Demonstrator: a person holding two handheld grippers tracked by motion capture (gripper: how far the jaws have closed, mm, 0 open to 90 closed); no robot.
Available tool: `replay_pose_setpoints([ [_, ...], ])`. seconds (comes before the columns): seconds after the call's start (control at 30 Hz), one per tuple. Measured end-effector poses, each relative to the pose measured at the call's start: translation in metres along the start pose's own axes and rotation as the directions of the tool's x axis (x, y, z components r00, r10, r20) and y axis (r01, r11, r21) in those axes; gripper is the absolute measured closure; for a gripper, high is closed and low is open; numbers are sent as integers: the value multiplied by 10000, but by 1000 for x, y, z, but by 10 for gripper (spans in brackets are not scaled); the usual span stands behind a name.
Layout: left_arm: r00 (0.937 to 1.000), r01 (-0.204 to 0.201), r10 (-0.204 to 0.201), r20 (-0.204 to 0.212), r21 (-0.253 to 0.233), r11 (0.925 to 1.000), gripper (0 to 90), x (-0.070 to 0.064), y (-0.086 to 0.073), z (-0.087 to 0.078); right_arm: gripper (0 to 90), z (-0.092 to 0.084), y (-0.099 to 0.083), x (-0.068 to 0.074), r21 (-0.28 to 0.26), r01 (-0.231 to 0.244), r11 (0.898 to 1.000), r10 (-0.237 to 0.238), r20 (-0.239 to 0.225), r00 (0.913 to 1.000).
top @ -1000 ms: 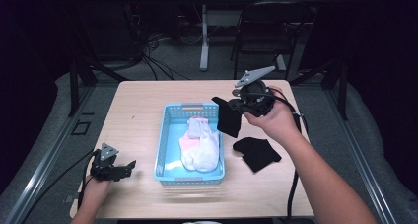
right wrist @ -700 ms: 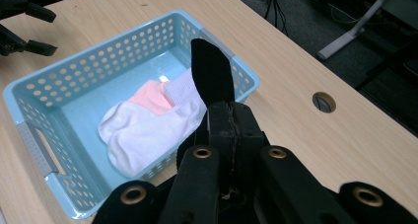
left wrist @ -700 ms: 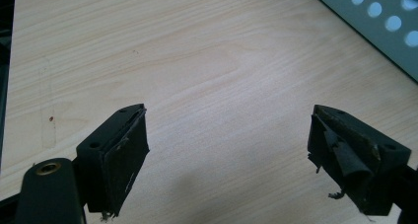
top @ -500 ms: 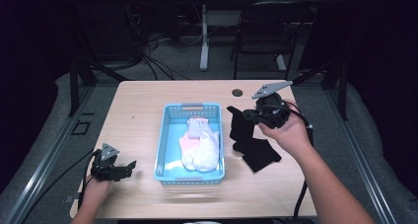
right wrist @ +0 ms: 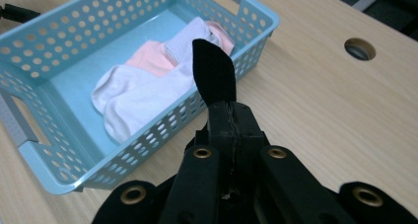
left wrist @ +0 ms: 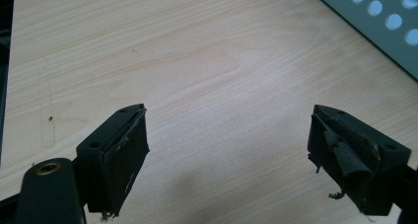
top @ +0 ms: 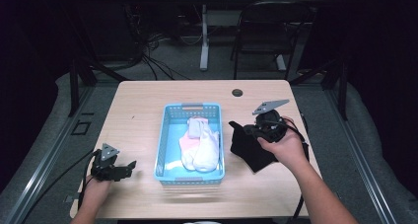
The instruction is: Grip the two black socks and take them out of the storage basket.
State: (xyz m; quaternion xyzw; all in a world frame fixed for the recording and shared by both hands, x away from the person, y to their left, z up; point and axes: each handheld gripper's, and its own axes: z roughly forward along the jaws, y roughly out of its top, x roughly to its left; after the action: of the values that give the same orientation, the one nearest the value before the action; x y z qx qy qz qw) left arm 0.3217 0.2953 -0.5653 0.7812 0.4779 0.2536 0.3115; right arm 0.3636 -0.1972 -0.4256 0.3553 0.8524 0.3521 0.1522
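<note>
Right gripper (top: pixel 246 130) is clamped on a black fabric sock (right wrist: pixel 213 73), held just right of the perforated light-blue plastic basket (top: pixel 170 110) containing white and pink socks (top: pixel 199 145). Left gripper (left wrist: pixel 229 150) rests wide apart over the pale wooden table (left wrist: pixel 197 61).

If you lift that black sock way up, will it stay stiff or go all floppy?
Probably floppy: the black sock droops and folds below the right gripper, which pinches it. It likely weighs little, since a small nip holds it. Its free tip curls over, so it should bend easily.
</note>
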Motion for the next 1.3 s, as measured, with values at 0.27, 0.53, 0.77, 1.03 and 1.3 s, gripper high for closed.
replay_pose_setpoints([
  [0.27, 10000, 15, -15, 31, 19, 10000, 155, 0, 0, 0, 889, 20, -31, -20, 452, -748, 9962, 723, 542, 9959],
  [0.53, 10000, 6, -6, 15, 69, 10000, 155, -1, 0, 2, 887, 35, -68, -42, 648, -1693, 9834, 1605, 1236, 9793],
  [0.77, 10000, -16, 16, 25, 108, 9999, 155, -1, -1, 2, 856, 43, -103, -54, 51, -2998, 9540, 2972, 1160, 9477],
  [1.03, 10000, 2, -2, 25, 60, 10000, 155, -1, 0, 1, 666, 41, -118, -60, -374, -3272, 9442, 3286, 1735, 9284],
  [1.3, 10000, -1, 1, 27, 32, 10000, 155, -1, 0, 2, 618, 40, -123, -59, -456, -3059, 9510, 3082, 2228, 9249],
])
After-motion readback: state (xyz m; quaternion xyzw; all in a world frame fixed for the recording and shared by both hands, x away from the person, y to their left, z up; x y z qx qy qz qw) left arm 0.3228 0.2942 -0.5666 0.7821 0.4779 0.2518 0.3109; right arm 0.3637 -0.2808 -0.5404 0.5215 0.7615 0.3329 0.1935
